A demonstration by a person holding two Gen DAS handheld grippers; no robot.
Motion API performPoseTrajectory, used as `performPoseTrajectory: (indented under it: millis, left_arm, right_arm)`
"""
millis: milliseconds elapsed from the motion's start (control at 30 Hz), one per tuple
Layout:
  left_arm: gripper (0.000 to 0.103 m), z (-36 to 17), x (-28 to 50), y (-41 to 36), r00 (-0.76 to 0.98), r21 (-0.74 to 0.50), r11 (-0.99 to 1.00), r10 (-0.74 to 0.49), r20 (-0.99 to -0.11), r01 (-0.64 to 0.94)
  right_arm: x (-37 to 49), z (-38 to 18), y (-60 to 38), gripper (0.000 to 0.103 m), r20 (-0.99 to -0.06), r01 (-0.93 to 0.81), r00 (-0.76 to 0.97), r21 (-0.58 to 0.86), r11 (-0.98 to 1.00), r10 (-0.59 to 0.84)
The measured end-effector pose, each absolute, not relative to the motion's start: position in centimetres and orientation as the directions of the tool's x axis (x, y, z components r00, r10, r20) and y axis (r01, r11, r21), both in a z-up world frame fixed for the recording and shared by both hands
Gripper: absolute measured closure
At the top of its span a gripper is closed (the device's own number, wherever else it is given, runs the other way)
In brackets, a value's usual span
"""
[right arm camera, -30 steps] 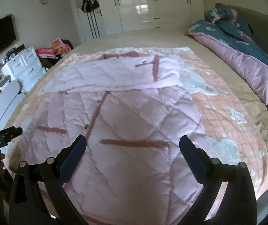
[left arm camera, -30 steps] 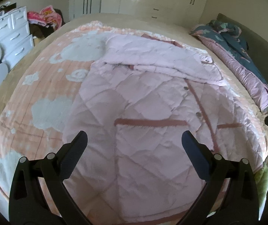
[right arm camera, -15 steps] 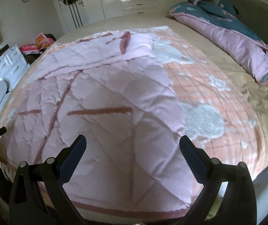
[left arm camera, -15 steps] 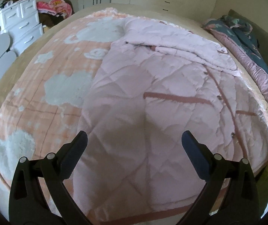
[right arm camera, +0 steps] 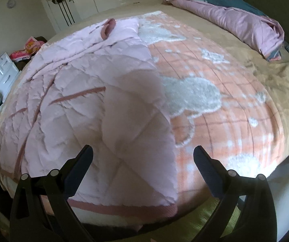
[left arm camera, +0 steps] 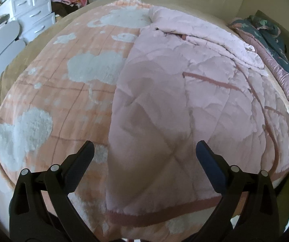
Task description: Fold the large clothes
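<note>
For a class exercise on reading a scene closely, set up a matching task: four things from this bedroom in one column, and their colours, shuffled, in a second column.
Things:
1. quilted coat
2. hem band of the coat
3. blanket under the coat
4. chest of drawers

Colours:
A. white
B. peach with white cloud shapes
C. pale pink
D. dusty rose

Pairs: 1-C, 2-D, 3-B, 4-A
</note>
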State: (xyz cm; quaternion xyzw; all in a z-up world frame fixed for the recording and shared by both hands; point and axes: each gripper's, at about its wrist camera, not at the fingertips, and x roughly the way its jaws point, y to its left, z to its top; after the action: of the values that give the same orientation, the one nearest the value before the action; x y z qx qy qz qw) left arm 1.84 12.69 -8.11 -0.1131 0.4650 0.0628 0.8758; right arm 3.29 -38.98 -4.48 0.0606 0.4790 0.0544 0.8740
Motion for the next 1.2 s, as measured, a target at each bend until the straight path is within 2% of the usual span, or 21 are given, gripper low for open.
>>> performPoseTrajectory:
  millis: [500,867,1000,1033,1100,1200]
  left_arm:
    - [0.009,-10.1,1.0,11.1,0.524,-0.159,0.967,-0.033,-0.851,-0.197]
    - [0.009,-10.3,0.8,11.3,0.528,-0.178,0.963,-0.045,-0.848,-0.203]
    - [0.009,-10.4,0.7,11.4,0.530,-0.187,0.960,-0.051,-0.846,-0.206]
    - [0.009,-10.4,0.8,11.4,0.530,-0.188,0.961,-0.052,-0.846,-0.205]
    - [0.009,-10.4,0.8,11.4,0.530,-0.188,0.961,-0.052,-0.846,-0.205]
    - [0.009,-10.5,0.9,11.4,0.532,-0.191,0.960,-0.054,-0.845,-0.205]
  right_arm:
    - [1.8,-7.2,-39.7,0.004,-0.851,-0.041,0.452,0.278,0.960,0.266]
    - [1.1,-7.7,-38.8,0.004,-0.829,-0.075,0.445,0.343,0.936,0.340]
    - [0.9,-7.4,-38.2,0.020,-0.817,-0.111,0.444,0.356,0.928,0.367]
    - [0.8,-7.3,-38.3,0.032,-0.808,-0.118,0.447,0.372,0.921,0.384]
    - [0.8,-6.9,-38.5,0.045,-0.775,-0.129,0.451,0.433,0.892,0.442]
    - [1.0,-6.6,-38.5,0.046,-0.756,-0.144,0.460,0.454,0.879,0.466]
